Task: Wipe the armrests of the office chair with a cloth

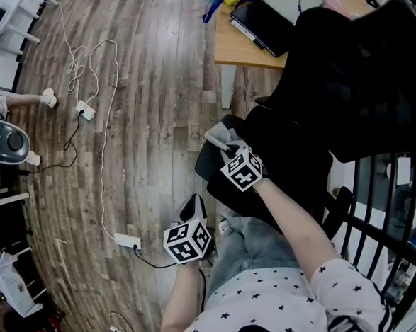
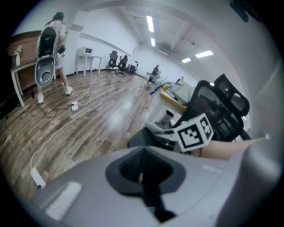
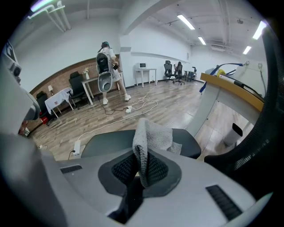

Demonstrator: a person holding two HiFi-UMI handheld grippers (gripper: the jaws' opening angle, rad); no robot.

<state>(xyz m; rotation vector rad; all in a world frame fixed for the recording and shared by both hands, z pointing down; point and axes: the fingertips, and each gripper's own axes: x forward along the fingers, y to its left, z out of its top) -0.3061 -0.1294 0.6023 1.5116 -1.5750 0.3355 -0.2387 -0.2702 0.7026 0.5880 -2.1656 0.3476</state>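
Cloth (image 1: 219,136): grey, terry-like, pinched in the right gripper (image 1: 225,147). In the right gripper view the cloth (image 3: 153,135) stands up out of the right gripper (image 3: 141,166), jaws clenched on a fold of it, and its loose end drapes forward onto the armrest (image 3: 102,144).

Armrest (image 1: 204,167): dark grey pad on the near side of the black office chair (image 1: 356,80). The cloth rests on its far end.

Right forearm (image 1: 296,221): bare, stretched up and to the left from a star-print sleeve (image 1: 342,277) and crossing over the chair seat. Marker cube sits on top of the gripper, tilted.

Left gripper (image 1: 193,209): held lower and nearer the body, just beside the armrest's near end, not touching the cloth. Left forearm (image 1: 181,302) runs straight up from the bottom edge. In the left gripper view, the left gripper (image 2: 144,170) has its jaws pressed together with nothing between them. It points towards the right gripper's cube and the chair.

Surroundings:
- A wood-plank floor (image 1: 151,65) with white cables (image 1: 105,119) trailing across it.
- A power strip (image 1: 128,241) just left of the left gripper.
- A wooden desk (image 1: 244,51) beyond the chair, with a flat black device (image 1: 264,24) on it.
- A person (image 3: 106,66) standing far back in the room.
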